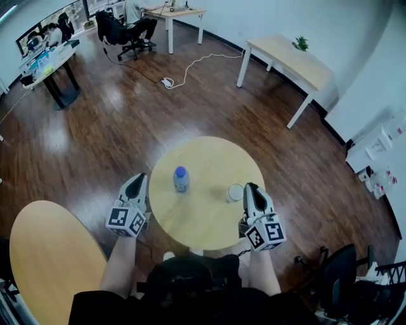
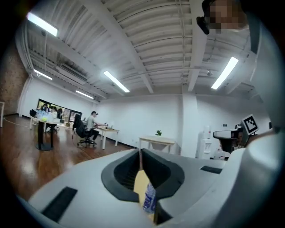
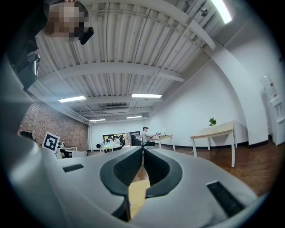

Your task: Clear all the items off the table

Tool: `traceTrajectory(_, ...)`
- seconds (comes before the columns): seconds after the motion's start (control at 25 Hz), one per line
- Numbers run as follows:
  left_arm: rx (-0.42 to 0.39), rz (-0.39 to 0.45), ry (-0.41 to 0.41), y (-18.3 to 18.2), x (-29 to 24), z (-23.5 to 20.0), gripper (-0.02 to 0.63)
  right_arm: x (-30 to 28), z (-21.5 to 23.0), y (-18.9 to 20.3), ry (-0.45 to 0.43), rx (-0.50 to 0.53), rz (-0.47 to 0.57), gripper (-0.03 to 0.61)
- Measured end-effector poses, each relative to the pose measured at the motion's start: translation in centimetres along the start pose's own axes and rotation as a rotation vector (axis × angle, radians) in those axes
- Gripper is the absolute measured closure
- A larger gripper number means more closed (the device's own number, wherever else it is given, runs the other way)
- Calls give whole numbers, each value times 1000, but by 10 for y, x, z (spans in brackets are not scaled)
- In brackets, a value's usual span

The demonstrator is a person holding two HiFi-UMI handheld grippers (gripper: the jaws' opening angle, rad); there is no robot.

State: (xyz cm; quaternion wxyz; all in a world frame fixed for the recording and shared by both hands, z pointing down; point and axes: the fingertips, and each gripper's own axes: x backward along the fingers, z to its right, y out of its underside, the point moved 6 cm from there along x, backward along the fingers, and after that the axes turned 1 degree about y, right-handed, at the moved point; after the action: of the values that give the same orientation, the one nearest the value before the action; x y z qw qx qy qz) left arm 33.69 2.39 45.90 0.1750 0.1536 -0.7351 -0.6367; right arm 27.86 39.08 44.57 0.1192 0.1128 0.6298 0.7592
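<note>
Left hand-held gripper (image 1: 139, 178), right hand-held gripper (image 1: 250, 188) (both closed) flank bottle (image 1: 181, 179), cup (image 1: 235, 192).

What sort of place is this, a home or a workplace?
Probably an open-plan office or lab: a person on a swivel chair sits at a desk, another table stands nearby, and strip lights run overhead.

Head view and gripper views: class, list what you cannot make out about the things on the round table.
Bottle: label print too small in head view; left gripper view shows only a sliver between closed fingers.
White round item: too small in head view to identify; missing from right gripper view.
</note>
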Motion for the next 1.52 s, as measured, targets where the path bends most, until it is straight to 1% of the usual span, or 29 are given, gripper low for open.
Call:
traceTrajectory(0.04,1,0,-27,-6,3,-7,597,-3,-5,-4,-4,6,17,564)
traceTrajectory(0.08,13,4,-39,-10,7,-13,597,-6,-10,-7,-7,12,30,563)
traceTrajectory(0.16,49,24,-24,-18,16,-19,597,-10,-17,-10,-9,11,49,565)
traceTrajectory(0.24,58,38,8,-25,22,-17,597,-13,-22,-12,-12,4,66,574)
traceTrajectory(0.4,22,41,57,-38,29,-12,597,-26,-37,-20,-26,2,81,575)
traceTrajectory(0.48,3,40,61,-38,30,-15,597,-34,-43,-17,-41,6,84,575)
traceTrajectory(0.6,8,50,42,-35,37,-27,597,-45,-53,-15,-57,8,70,577)
traceTrajectory(0.76,10,59,6,-39,48,-38,597,-52,-57,-17,-70,-18,59,577)
traceTrajectory(1.0,23,58,-33,-42,64,-53,597,-58,-74,-11,-95,4,26,577)
traceTrajectory(1.12,31,68,-30,-43,66,-54,597,-59,-77,-12,-95,18,23,577)
traceTrajectory(1.36,51,78,-17,-42,64,-49,597,-55,-72,-9,-89,12,14,577)
traceTrajectory(1.52,45,68,-19,-35,64,-47,597,-52,-71,-2,-85,11,6,577)
